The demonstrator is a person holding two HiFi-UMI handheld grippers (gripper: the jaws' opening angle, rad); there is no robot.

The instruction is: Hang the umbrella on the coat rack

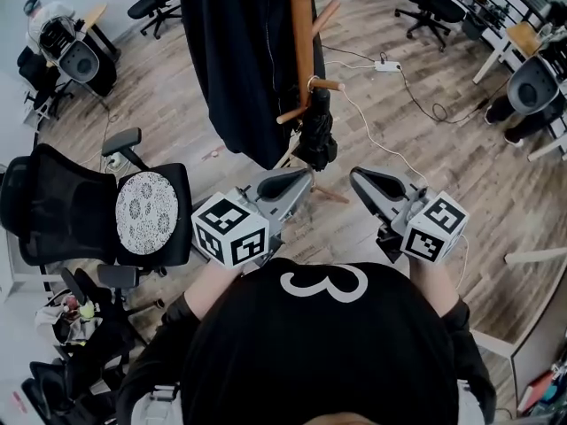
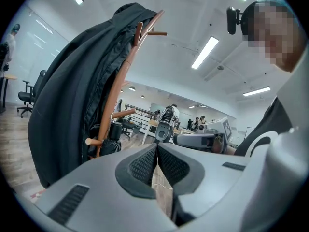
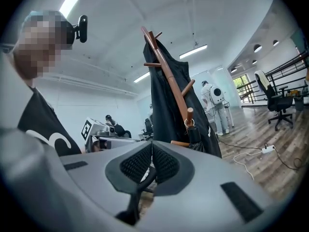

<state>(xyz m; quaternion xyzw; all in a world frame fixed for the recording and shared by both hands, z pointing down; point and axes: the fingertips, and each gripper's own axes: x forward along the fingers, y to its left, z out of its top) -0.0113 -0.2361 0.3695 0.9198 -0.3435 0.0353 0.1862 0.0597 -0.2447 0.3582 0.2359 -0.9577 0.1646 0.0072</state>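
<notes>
The black folded umbrella (image 1: 316,131) hangs by its ring from a lower peg (image 1: 326,84) of the wooden coat rack (image 1: 301,34), beside a black coat (image 1: 235,60). My left gripper (image 1: 306,177) and right gripper (image 1: 356,177) are held side by side near my chest, short of the rack. Both are shut with nothing between the pads. In the left gripper view the shut left gripper (image 2: 157,146) points past the umbrella (image 2: 114,134). In the right gripper view the shut right gripper (image 3: 152,146) sits below the umbrella (image 3: 195,137) on its peg (image 3: 189,114).
A black office chair with a patterned cushion (image 1: 146,212) stands at my left. A white power strip (image 1: 386,65) and its cable lie on the wood floor behind the rack. More chairs and desks stand at the room's edges, and people stand far off.
</notes>
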